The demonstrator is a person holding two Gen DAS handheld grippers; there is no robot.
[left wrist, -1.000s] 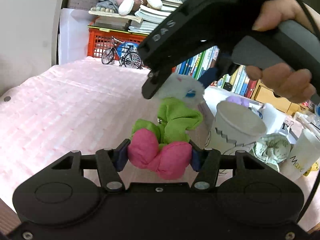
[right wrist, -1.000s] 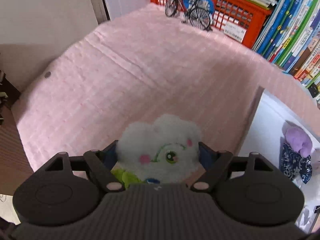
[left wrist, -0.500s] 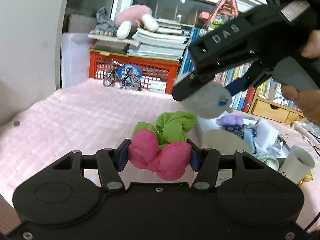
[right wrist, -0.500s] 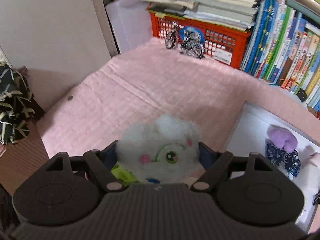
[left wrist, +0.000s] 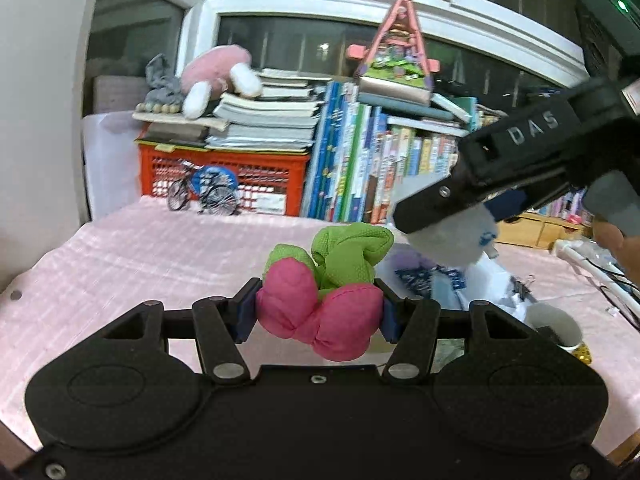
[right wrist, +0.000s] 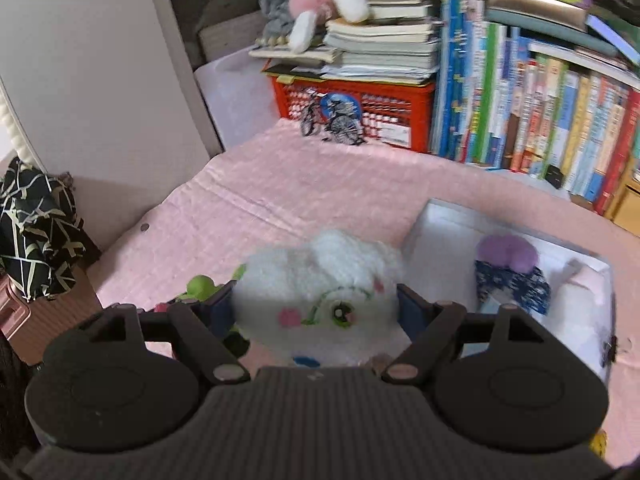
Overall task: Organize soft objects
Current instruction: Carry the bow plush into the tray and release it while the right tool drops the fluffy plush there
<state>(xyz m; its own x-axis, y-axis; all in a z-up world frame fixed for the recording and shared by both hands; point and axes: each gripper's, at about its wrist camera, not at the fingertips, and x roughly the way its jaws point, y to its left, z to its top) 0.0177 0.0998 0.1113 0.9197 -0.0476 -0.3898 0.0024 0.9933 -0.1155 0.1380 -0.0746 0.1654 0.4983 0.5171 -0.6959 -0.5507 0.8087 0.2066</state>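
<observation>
**2 grippers, 2 soft toys, both held above the pink cover**

The left gripper (left wrist: 318, 314) pinches a pink toy (left wrist: 318, 318) between its blue pads; the padded lobes bulge out in front of the fingers, and green fabric leaves (left wrist: 346, 254) rise from the top of it. The toy hangs clear of the pink cover (left wrist: 160, 256) below.

The right gripper (right wrist: 316, 308) clamps a white plush (right wrist: 320, 292) with its pads pressed into both fuzzy sides. The plush shows a green-ringed eye, pink cheek spots and a blue mark low on its front. In the left view the same gripper (left wrist: 448, 216) comes in from the upper right, with a hand (left wrist: 616, 240) on its grey handle, and the plush (left wrist: 452, 236) sits under its black finger, just right of and above the pink toy, apart from it.

A white box (right wrist: 432, 224) lies on the cover to the right of the plush. Inside are a purple plush (right wrist: 506, 250) and a dark blue patterned cloth (right wrist: 512, 284) touching it.

At the far edge of the cover stand a red crate (left wrist: 256, 172) with a small bicycle model (left wrist: 202, 196) in front, stacked books on top, and a row of upright books (right wrist: 540, 120) beside it. A paper cup (left wrist: 554, 326) stands at the lower right of the left view.
</observation>
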